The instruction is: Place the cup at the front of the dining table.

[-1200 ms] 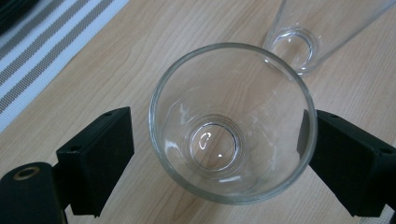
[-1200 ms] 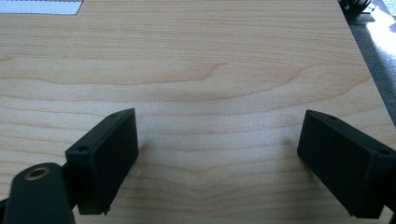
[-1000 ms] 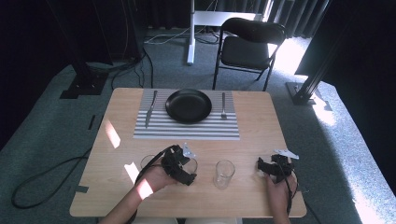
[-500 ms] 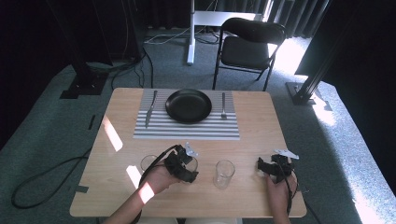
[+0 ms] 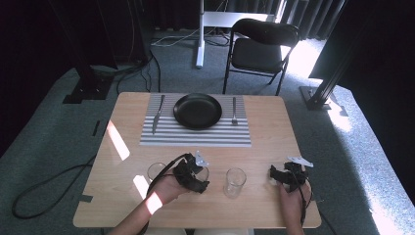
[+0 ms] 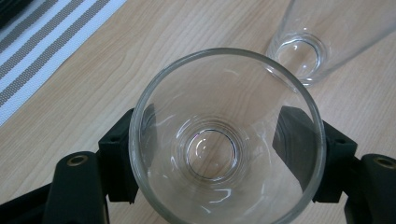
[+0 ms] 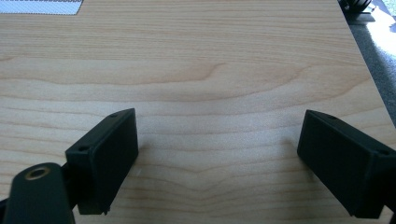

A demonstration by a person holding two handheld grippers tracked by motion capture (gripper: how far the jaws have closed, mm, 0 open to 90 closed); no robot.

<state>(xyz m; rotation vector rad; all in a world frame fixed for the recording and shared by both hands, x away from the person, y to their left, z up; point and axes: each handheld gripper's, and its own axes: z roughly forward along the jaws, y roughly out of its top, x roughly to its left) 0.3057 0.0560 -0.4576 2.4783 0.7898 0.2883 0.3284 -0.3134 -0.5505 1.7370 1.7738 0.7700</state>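
On the near table [image 5: 274,147] edge, left gripper [image 5: 195,172] jaws have just been closing and now clamp the glass [image 6: 227,140], one pad on each side, second glass [image 6: 312,42] just beyond. Right gripper [image 7: 217,158] jaws spread wide over bare wood. Best lift straight up, level, without squeezing harder. Third glass [image 5: 155,171], behind the left fingers, is partly hidden.

Left gripper [image 6: 212,154] jaws just closed onto the near drinking glass [image 6: 226,140], pads now pressing its sides
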